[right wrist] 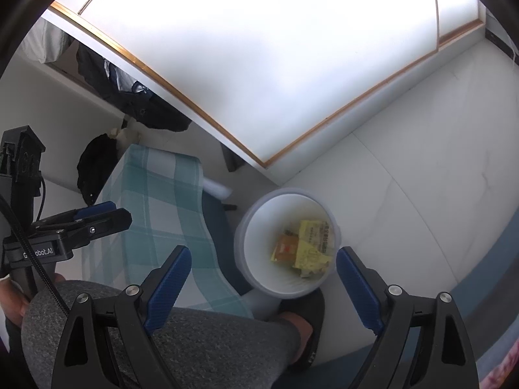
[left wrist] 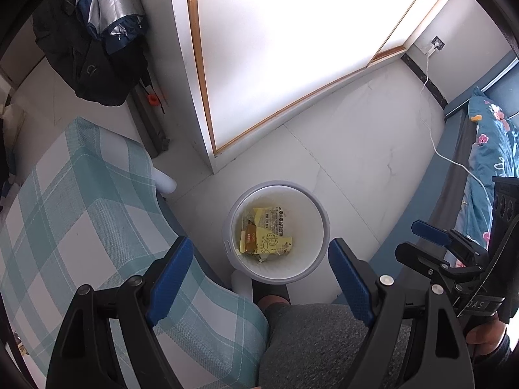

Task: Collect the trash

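White bin [left wrist: 319, 227] with yellow wrappers [left wrist: 264, 238] inside

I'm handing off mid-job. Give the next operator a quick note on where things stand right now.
Left gripper: open, empty, above the bin.
Right gripper: open, empty, also pointed down at it.
White trash bin stands on the floor beside the checked chair; yellow wrappers already lie inside.
Left to do: no loose trash shows in either view, so look around before finishing.
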Available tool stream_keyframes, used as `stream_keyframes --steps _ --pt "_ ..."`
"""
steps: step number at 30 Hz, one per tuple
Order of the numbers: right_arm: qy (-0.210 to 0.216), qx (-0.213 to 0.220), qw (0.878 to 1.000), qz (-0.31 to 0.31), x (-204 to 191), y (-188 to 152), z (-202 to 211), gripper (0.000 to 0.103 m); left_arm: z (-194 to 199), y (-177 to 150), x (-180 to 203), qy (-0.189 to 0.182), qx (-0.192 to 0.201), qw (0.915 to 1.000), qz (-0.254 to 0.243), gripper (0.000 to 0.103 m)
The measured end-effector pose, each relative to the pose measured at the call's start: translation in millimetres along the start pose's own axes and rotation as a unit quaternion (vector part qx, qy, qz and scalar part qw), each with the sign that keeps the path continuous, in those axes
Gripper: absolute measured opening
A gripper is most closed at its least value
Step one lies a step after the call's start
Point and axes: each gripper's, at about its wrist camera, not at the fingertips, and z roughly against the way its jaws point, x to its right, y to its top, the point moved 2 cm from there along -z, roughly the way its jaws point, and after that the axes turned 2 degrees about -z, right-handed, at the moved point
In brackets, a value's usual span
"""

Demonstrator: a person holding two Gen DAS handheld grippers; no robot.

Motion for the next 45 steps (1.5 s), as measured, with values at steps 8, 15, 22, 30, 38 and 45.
stream_keyframes --steps 8,15,22,30,38,45 --pt "-0.002 0.000 1.000 0.000 -0.3 0.0 -1.6 0.091 0.0 1.0 -0.3 -0.001 -0.002 1.0000 0.003 0.083" --pt "-0.002 0.000 1.000 0.000 -1.2 1.7 -3.5 0.091 0.3 0.6 0.1 -0.004 0.000 1.0000 0.003 0.083" --pt "-0.004 -0.002 1.000 -0.001 -0.6 2.1 -4.6 0.091 0.6 0.4 -0.4 -0.003 0.000 1.0000 0.006 0.083" --pt "-0.004 -0.002 1.000 -0.003 2.6 0.4 -5.1 0.091 -0.2 0.6 -1.3 -0.006 -0.002 0.9999 0.010 0.083" --pt "-0.003 -0.006 1.000 -0.007 3.7 -1.3 -8.2 0.091 0.3 1.9 -2.6 -0.017 -0.002 0.9997 0.016 0.083" --pt "-0.005 -0.004 1.000 -0.006 3.5 -2.1 -8.1 0.091 1.0 1.3 -3.9 -0.021 0.000 0.9996 0.018 0.083"
